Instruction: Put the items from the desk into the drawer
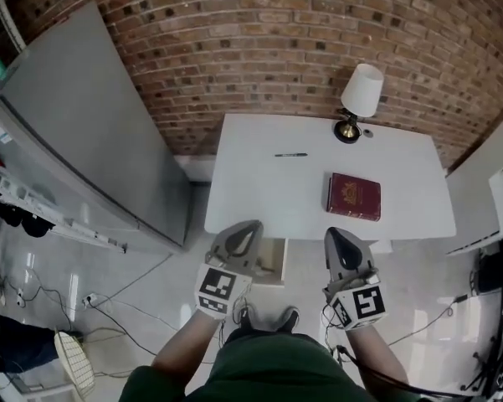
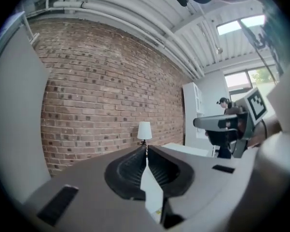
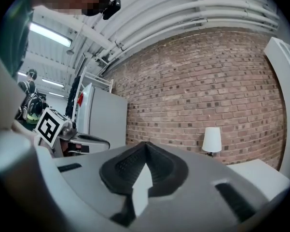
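Head view: red book lies just ahead of right gripper, left gripper farther off; both pairs of jaws together, empty

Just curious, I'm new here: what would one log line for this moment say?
left hand-held gripper: shut, empty | right hand-held gripper: shut, empty | book, pen: on desk

Red brick wall at rear, large grey panel at left, white-shaded lamp near the wall, cables trailing over pale floor.
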